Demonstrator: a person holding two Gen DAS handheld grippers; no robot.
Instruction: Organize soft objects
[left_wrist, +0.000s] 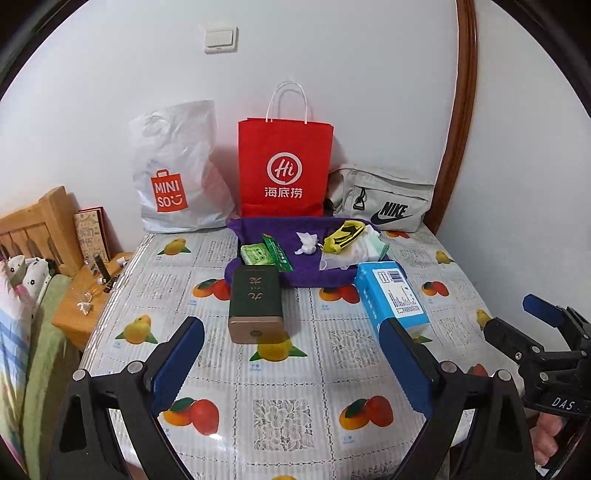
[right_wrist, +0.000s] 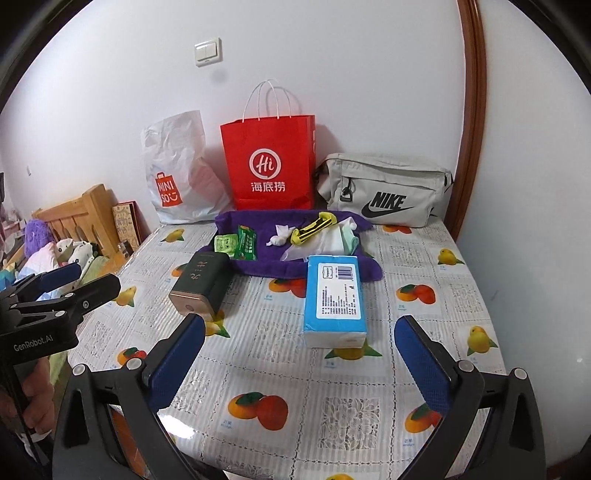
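Observation:
A purple cloth (left_wrist: 258, 227) (right_wrist: 266, 221) lies at the back of the table. On it are green tissue packs (left_wrist: 255, 254) (right_wrist: 226, 244), a crumpled white tissue (left_wrist: 306, 243) (right_wrist: 279, 236), a yellow-black sock (left_wrist: 343, 236) (right_wrist: 314, 226) and a white-green cloth (left_wrist: 356, 251) (right_wrist: 332, 240). A blue tissue pack (left_wrist: 391, 299) (right_wrist: 334, 299) and a dark green box (left_wrist: 255, 302) (right_wrist: 201, 282) lie in front. My left gripper (left_wrist: 291, 339) and right gripper (right_wrist: 299, 339) are open and empty over the near table.
A white Miniso bag (left_wrist: 173, 173) (right_wrist: 177, 173), a red paper bag (left_wrist: 284, 166) (right_wrist: 269, 162) and a grey Nike pouch (left_wrist: 384, 199) (right_wrist: 384, 188) stand against the wall. A wooden nightstand (left_wrist: 85, 295) and a bed (right_wrist: 55, 251) are at the left. The table (left_wrist: 280, 369) has a fruit-print cover.

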